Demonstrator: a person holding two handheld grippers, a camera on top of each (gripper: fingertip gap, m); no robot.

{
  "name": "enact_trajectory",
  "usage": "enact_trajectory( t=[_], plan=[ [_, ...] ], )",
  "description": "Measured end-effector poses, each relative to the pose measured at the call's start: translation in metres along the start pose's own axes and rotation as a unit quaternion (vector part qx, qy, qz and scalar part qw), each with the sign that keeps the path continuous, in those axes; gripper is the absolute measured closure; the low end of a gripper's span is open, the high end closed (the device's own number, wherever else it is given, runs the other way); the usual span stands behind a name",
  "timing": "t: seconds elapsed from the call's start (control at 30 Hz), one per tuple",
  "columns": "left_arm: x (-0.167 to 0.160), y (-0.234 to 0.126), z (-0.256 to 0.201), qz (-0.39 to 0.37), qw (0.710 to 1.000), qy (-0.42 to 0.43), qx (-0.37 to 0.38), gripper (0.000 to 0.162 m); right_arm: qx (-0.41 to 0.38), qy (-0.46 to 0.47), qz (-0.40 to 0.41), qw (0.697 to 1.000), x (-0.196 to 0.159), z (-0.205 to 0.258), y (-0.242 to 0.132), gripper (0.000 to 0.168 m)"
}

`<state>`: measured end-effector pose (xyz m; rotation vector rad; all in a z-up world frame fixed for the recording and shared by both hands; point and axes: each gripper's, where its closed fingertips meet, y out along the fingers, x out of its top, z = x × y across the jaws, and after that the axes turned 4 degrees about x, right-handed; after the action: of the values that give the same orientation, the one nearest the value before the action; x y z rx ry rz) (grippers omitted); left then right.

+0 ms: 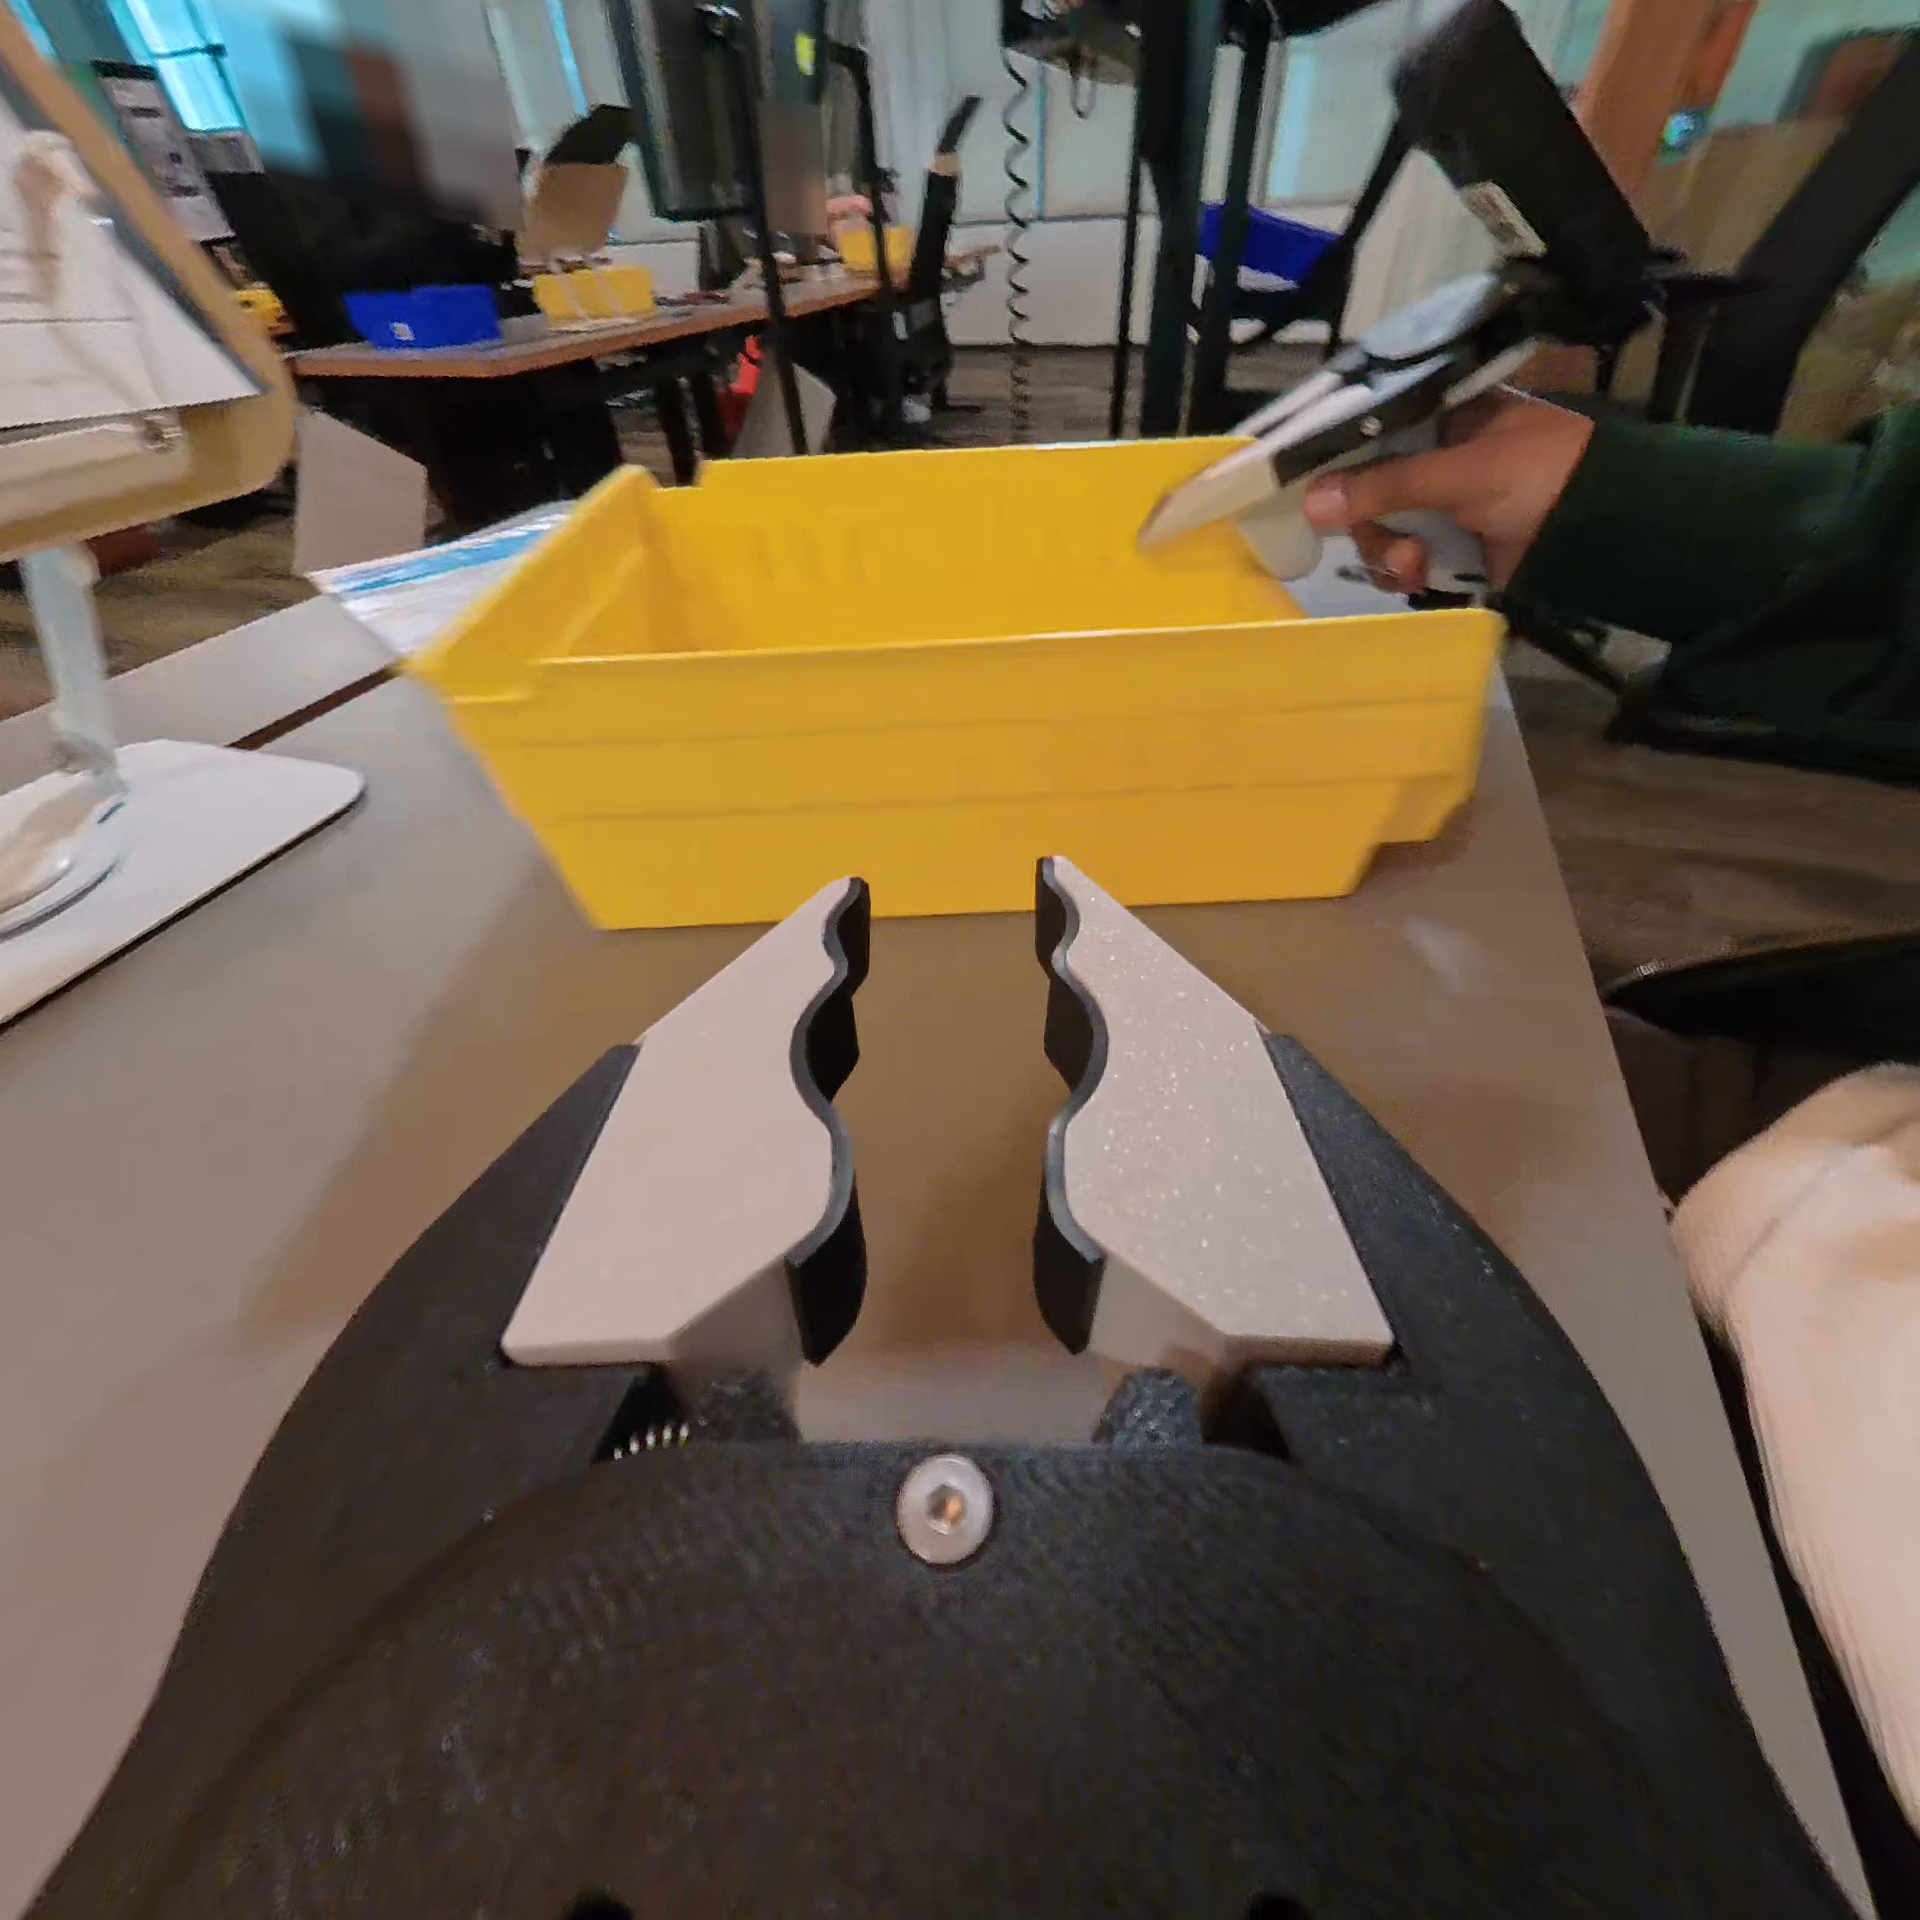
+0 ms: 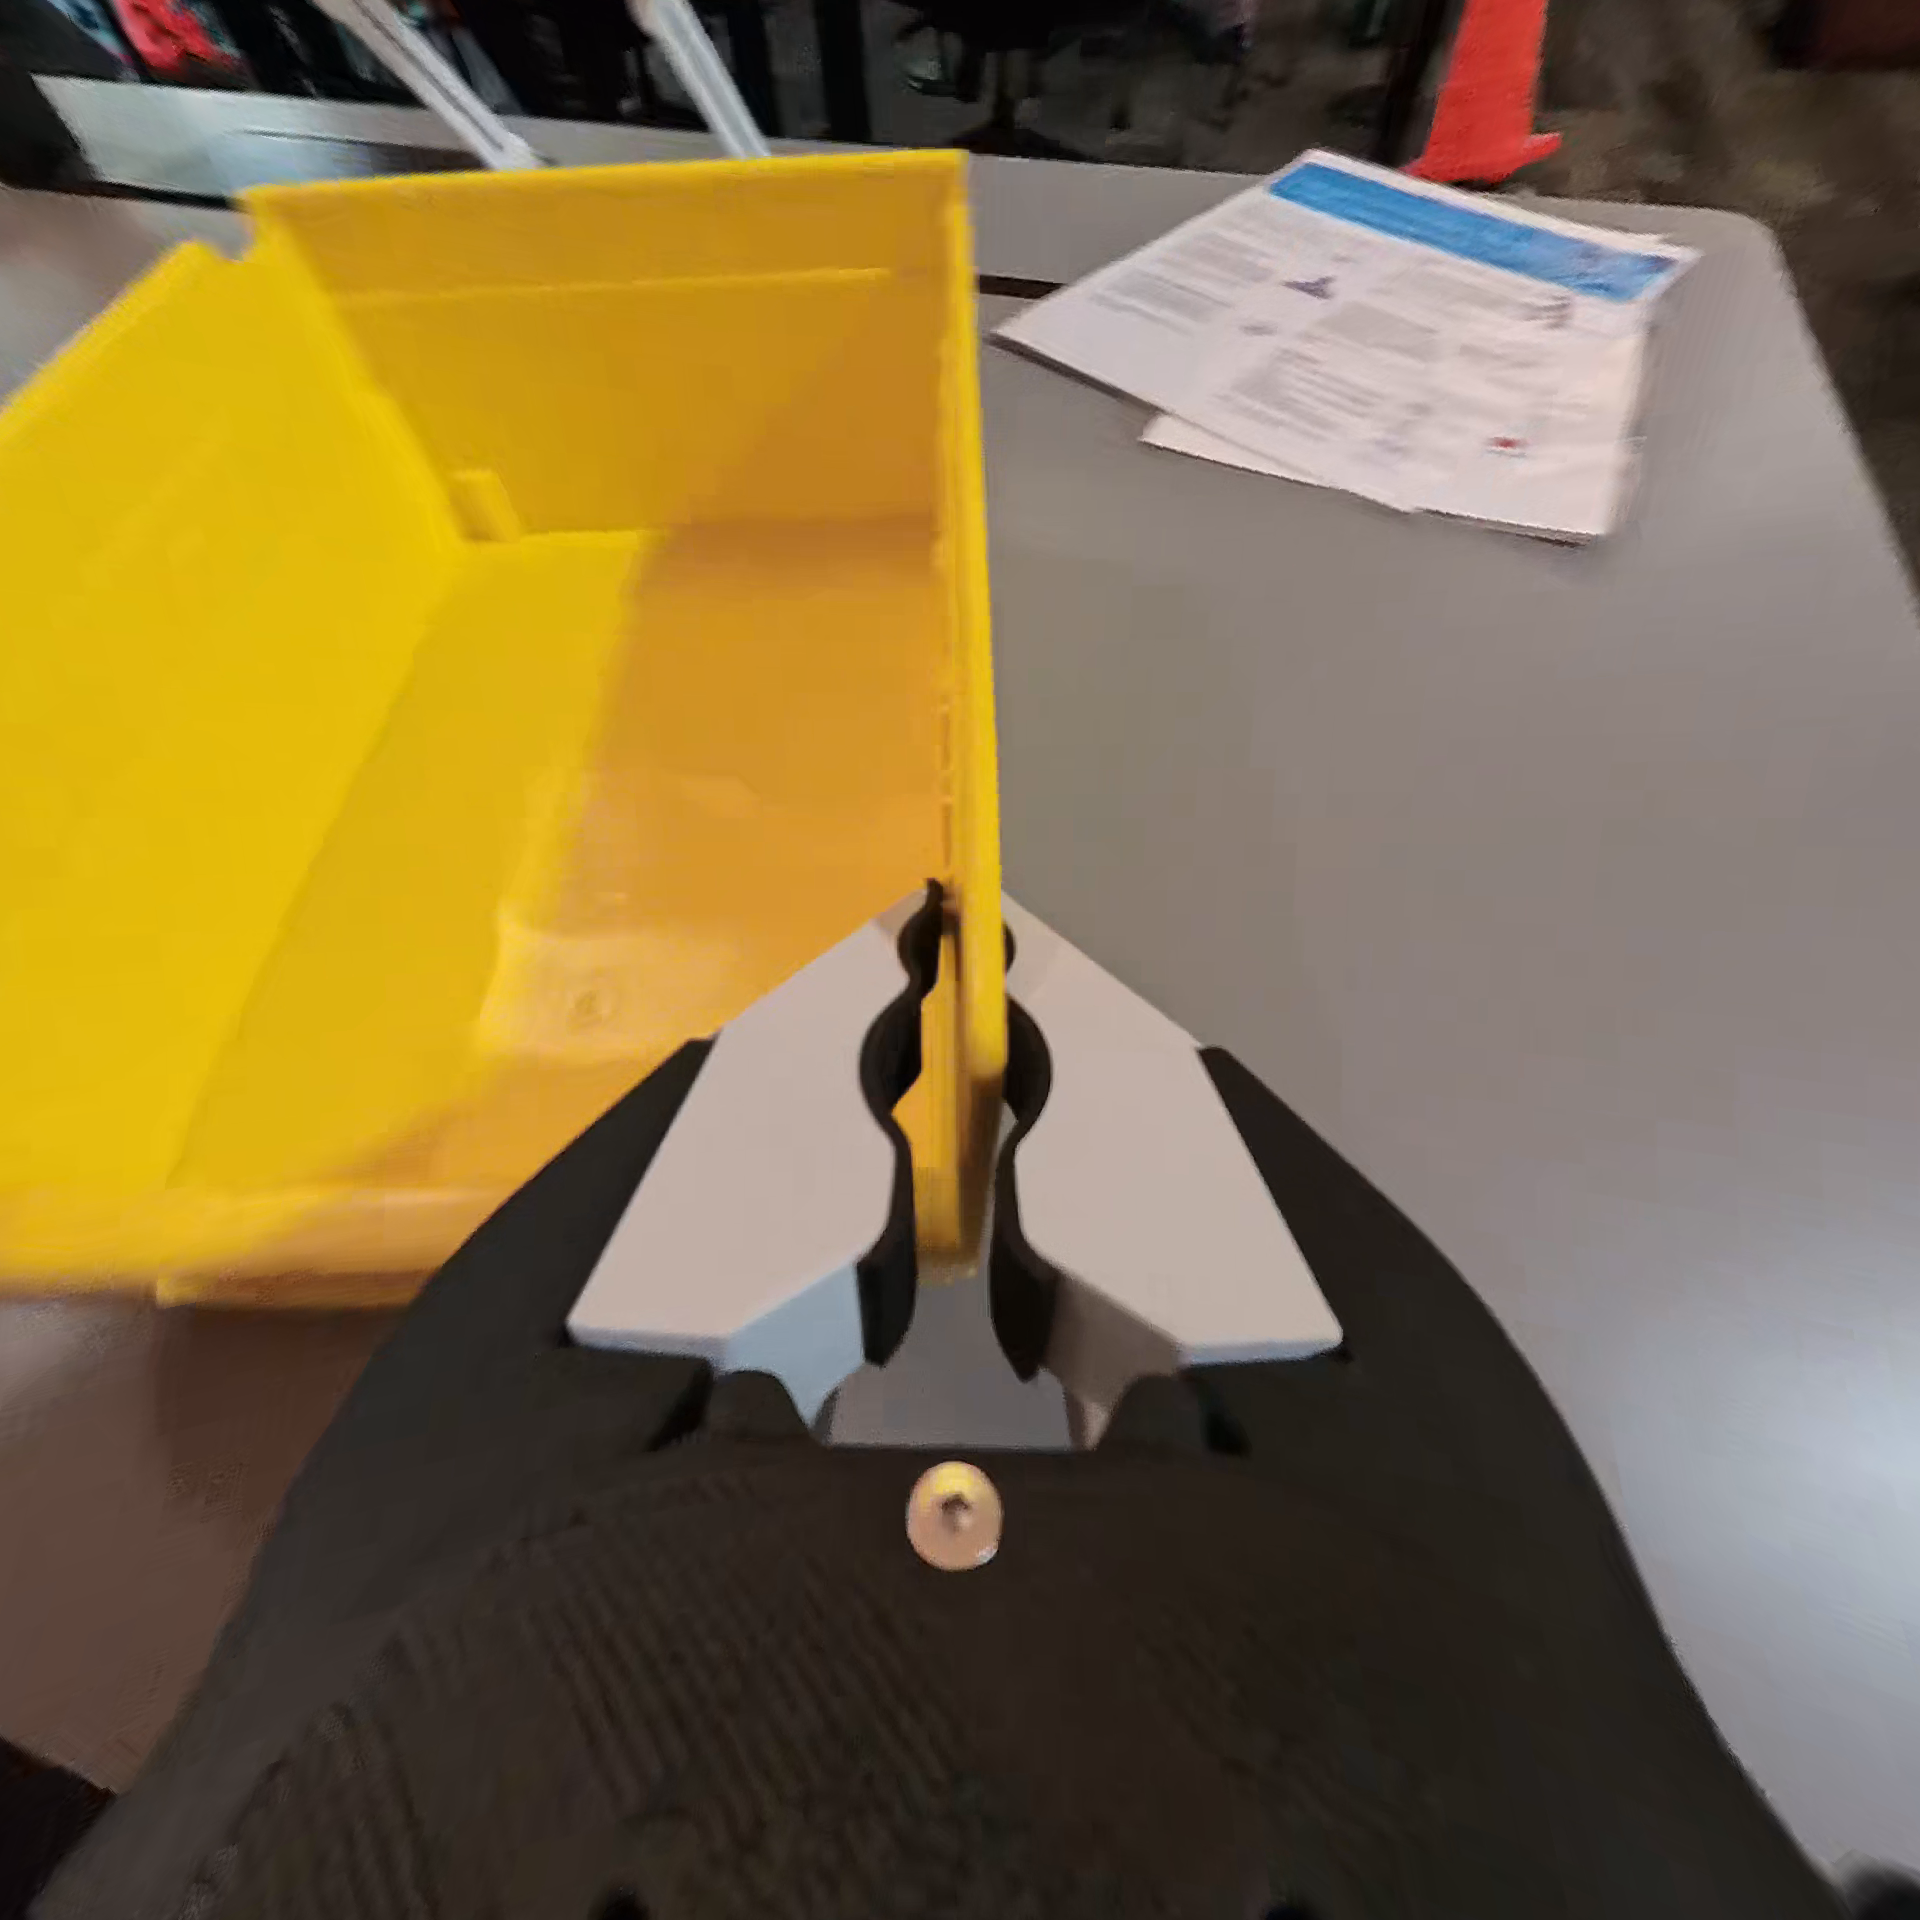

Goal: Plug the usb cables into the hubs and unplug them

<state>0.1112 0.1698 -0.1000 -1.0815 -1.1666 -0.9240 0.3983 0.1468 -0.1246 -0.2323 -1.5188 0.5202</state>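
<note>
A yellow plastic bin (image 1: 935, 748) stands on the grey table ahead of my left gripper (image 1: 951, 894), which is open and empty, low over the table. My right gripper (image 2: 961, 914) is shut on the bin's wall (image 2: 961, 623), the wall standing between its fingers. In the left wrist view the right gripper (image 1: 1195, 514) shows at the bin's far right rim, held by a hand in a dark green sleeve. The bin's inside (image 2: 623, 779) looks empty. No usb cable or hub is in view.
Printed papers (image 2: 1382, 343) lie on the table (image 2: 1455, 935) to the right of the bin. A white stand with a flat base (image 1: 177, 831) sits at the left. The table's right edge (image 1: 1621, 1039) is close. Chairs and other tables stand behind.
</note>
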Motion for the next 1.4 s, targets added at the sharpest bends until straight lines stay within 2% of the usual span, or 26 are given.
enact_trajectory(
  t=[0.13,0.27,0.43,0.63,1.4],
  plan=[
    [0.005,-0.008,0.023,-0.024,0.998,-0.033,0.038,0.131,0.013,0.037,-0.014,0.999,-0.012,-0.048,-0.031,0.161],
    [0.013,-0.012,0.027,-0.047,0.996,0.015,0.070,0.136,0.012,0.069,-0.035,0.997,-0.022,-0.094,-0.058,0.165],
    [0.006,-0.006,0.018,-0.022,0.998,0.023,0.053,0.134,-0.011,0.126,-0.075,0.989,-0.030,-0.133,-0.082,0.164],
    [0.006,-0.007,0.021,-0.023,0.997,0.025,0.064,0.134,-0.047,0.115,-0.071,0.990,-0.030,-0.140,-0.085,0.164],
    [0.002,-0.005,0.025,-0.012,0.997,0.024,0.073,0.134,-0.052,0.125,-0.088,0.987,-0.027,-0.141,-0.083,0.164]
  ],
)
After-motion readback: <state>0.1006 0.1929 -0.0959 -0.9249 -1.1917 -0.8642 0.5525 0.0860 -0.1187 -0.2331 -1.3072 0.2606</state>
